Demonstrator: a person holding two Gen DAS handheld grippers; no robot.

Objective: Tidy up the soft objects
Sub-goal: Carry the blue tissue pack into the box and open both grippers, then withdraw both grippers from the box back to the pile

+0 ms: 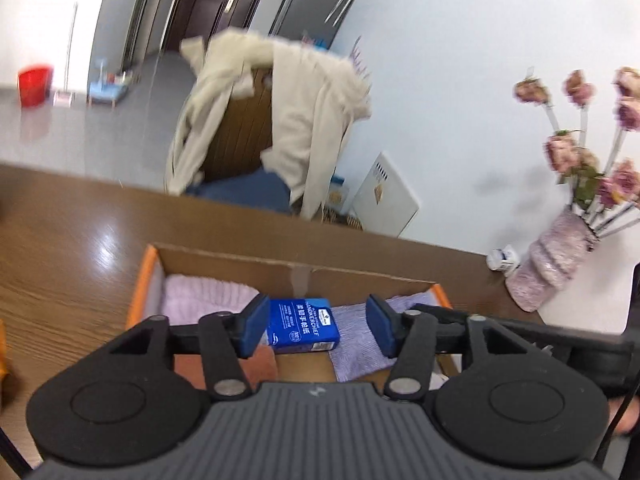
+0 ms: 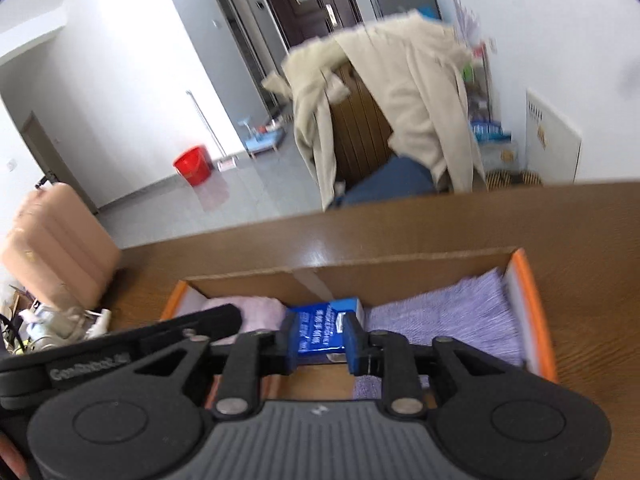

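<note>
An open cardboard box point(image 1: 360, 278) with orange edges stands on the wooden table point(image 1: 60, 248). Inside lie a pale pink towel point(image 1: 208, 296), a purple towel point(image 1: 360, 336) and a rust-coloured cloth point(image 1: 264, 364). A blue tissue pack point(image 1: 304, 322) rests flat on the box floor between the towels. My left gripper point(image 1: 317, 326) hovers open above the pack, pads well apart and touching nothing. In the right wrist view my right gripper point(image 2: 322, 344) stands with a narrow gap. The tissue pack point(image 2: 316, 328) shows beyond that gap, wider than it. The purple towel point(image 2: 440, 320) lies to its right.
A pink vase of flowers point(image 1: 552, 256) and a small white bottle point(image 1: 504, 258) stand at the table's far right. A chair draped with a beige coat point(image 1: 280, 120) is behind the table. On the floor are a pink suitcase point(image 2: 56, 248) and a red bucket point(image 2: 192, 164).
</note>
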